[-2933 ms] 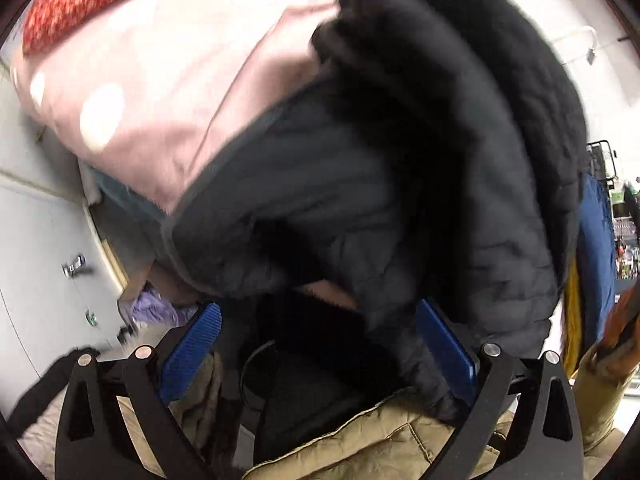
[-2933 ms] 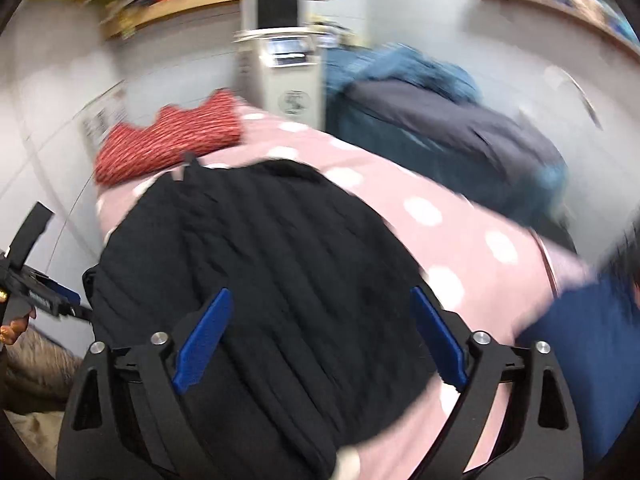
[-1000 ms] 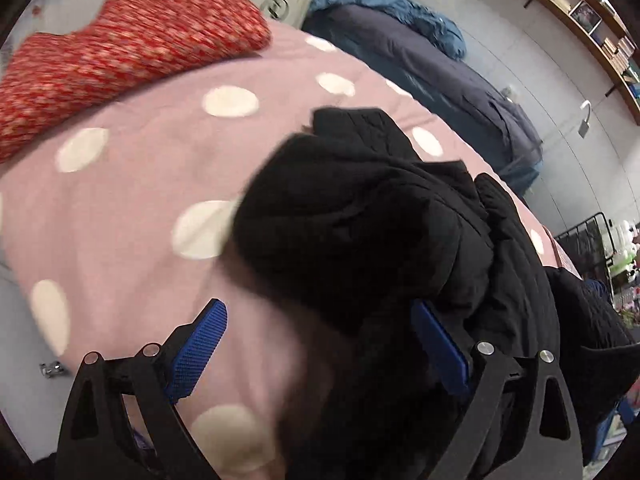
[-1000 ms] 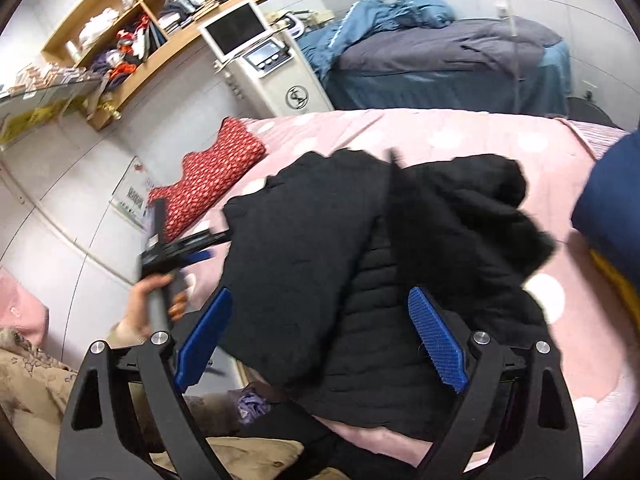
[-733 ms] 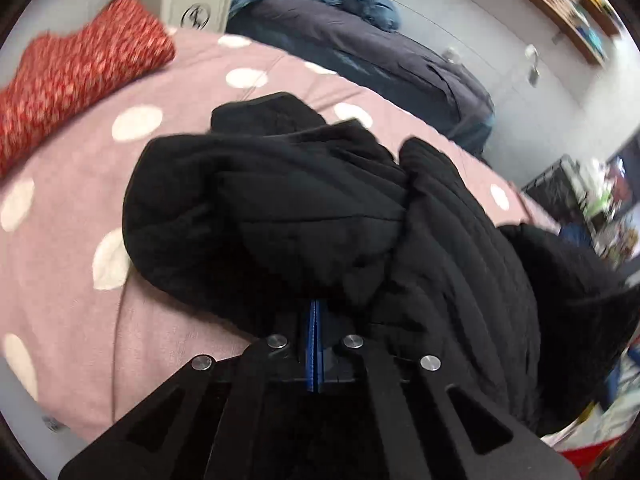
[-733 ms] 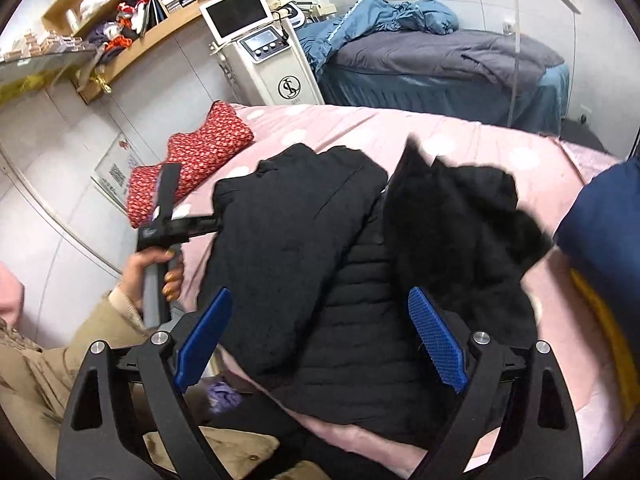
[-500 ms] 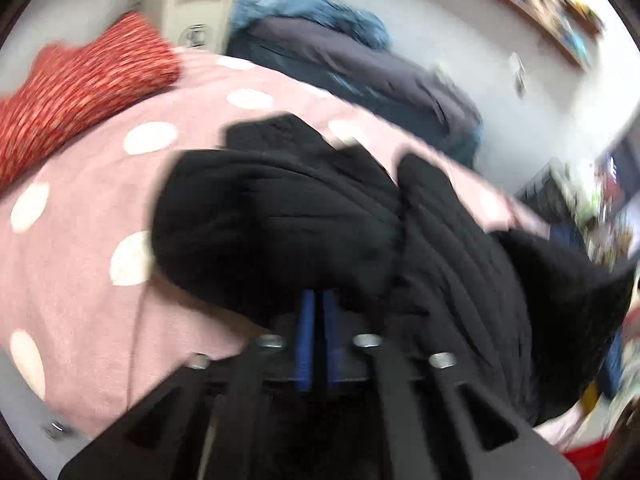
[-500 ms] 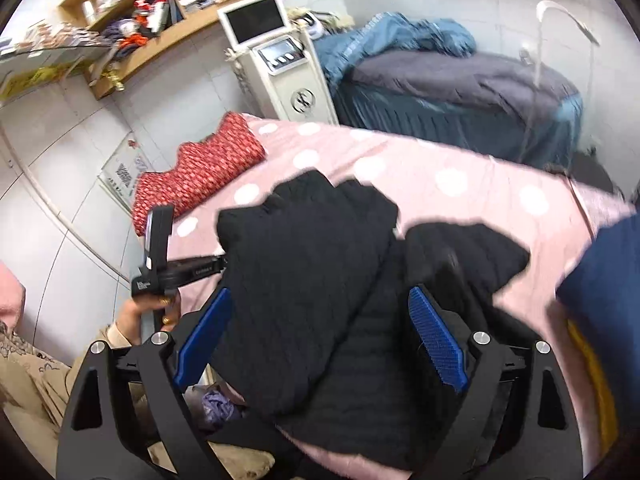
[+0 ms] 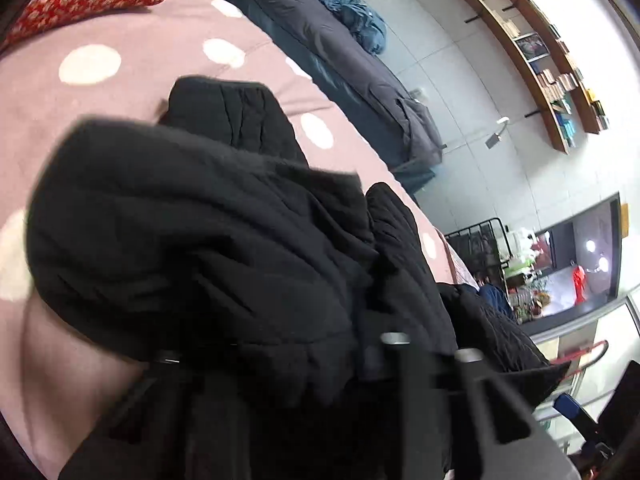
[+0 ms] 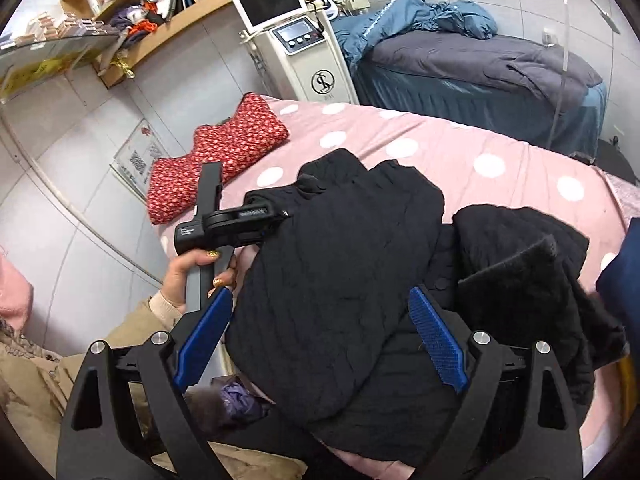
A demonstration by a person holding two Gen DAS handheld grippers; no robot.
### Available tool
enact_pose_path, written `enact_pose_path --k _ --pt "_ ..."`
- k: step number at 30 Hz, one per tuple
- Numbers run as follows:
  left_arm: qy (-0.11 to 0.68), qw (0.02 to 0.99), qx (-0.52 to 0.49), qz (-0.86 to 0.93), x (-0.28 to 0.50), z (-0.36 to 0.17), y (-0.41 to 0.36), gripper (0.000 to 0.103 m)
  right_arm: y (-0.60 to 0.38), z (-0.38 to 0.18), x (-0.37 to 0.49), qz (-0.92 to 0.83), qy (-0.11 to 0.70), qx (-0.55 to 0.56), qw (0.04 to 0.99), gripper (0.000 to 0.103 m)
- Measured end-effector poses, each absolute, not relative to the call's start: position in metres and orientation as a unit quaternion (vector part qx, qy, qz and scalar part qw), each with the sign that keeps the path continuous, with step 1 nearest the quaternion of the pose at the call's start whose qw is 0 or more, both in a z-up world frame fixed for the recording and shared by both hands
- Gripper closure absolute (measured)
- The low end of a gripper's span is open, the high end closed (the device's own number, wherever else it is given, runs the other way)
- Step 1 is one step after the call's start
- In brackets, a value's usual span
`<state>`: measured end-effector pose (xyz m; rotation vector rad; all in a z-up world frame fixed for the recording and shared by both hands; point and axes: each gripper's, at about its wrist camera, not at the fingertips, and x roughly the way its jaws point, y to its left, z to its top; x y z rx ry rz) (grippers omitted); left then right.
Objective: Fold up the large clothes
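A black quilted jacket lies bunched on the pink polka-dot bed. In the left wrist view the jacket fills the middle and covers my left gripper's fingers; only its black frame shows, pushed into the cloth. In the right wrist view the left gripper reaches onto the jacket's left edge, a hand holding it. My right gripper is open and empty, its blue pads hovering above the jacket's near part.
A red patterned cushion lies at the bed's far left. A white machine with a screen and a dark blue bed stand behind. A blue garment sits at the right edge. Wall shelves hang high.
My left gripper shut about 0.7 s ago and has pushed forward into the jacket, whose cloth now hides its fingers. The jacket's right flap has dropped flatter. My right gripper stays open.
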<state>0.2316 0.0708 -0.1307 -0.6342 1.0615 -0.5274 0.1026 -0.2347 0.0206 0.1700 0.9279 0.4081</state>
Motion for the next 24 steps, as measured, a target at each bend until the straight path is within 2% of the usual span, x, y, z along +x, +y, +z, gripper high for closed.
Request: enact_pose_path --k 2,6,10,14,18,22,24 --pt "0.471 0.809 -0.26 -0.239 0.209 -0.115 0.062 0.091 -0.233 0.024 0.11 0.193 0.439 0.071 0.875 0.014" --pt "0.427 0.838 -0.216 -0.264 0.128 -0.076 0.052 0.093 -0.223 0.025 0.138 0.204 0.445 0.069 0.869 0.014" --pt "0.387 0.866 -0.1 -0.301 0.024 -0.041 0.016 0.093 -0.192 0.015 0.177 0.243 0.485 0.081 0.836 0.014" --pt "0.374 0.857 -0.057 -0.35 -0.026 -0.028 -0.02 0.093 -0.142 0.01 0.21 0.269 0.525 0.049 0.806 0.014" --pt "0.361 0.86 -0.007 -0.36 -0.04 -0.022 -0.049 0.093 -0.071 0.0 0.22 0.299 0.583 -0.104 0.748 0.014" --pt "0.364 0.86 0.0 -0.357 -0.042 -0.021 -0.049 0.093 -0.033 -0.012 0.174 0.309 0.558 -0.331 0.696 0.014" --pt "0.366 0.858 0.001 -0.36 -0.044 -0.023 -0.05 0.093 -0.036 -0.019 0.162 0.327 0.578 -0.351 0.66 0.014"
